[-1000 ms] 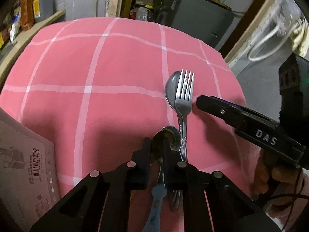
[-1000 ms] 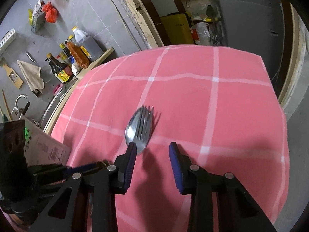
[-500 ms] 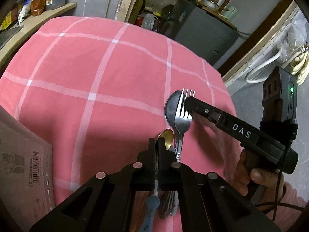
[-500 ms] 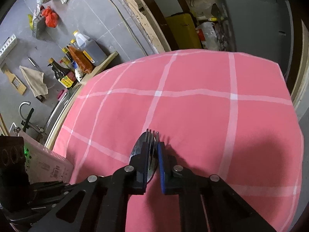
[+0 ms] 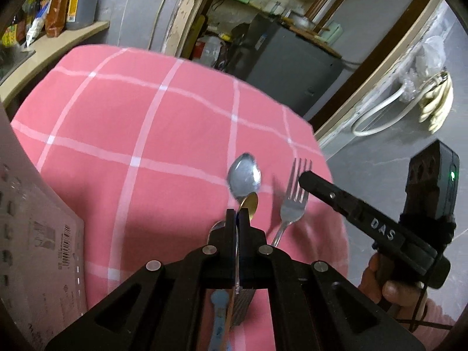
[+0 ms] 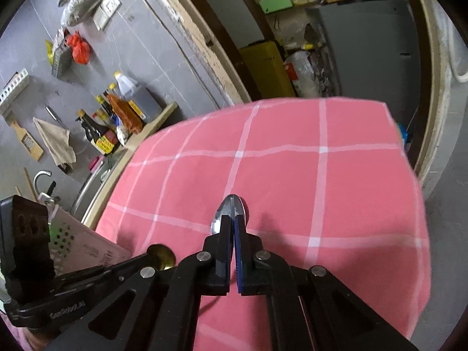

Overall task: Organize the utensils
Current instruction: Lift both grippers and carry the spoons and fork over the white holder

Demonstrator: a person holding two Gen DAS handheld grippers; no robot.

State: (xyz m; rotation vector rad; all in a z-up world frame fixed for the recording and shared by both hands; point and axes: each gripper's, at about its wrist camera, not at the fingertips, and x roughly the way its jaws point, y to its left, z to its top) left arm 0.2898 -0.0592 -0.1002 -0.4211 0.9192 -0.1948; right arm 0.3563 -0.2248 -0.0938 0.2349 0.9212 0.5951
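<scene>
Fork [image 5: 294, 201] clamped in right gripper [image 5: 304, 178], angled downward.

Right claw [image 5: 304, 177] clamped fork [image 5: 294, 201], pulled it off silver spoon [image 5: 244, 180]; left claw [image 5: 236, 216] clamped gold spoon [image 5: 251, 204].

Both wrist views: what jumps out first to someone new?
The pink checked tablecloth fills both views. Low in the middle of the left view, the left gripper is shut on a gold spoon. At its right, the right gripper pinches a fork, with a silver spoon on the cloth between them.
</scene>
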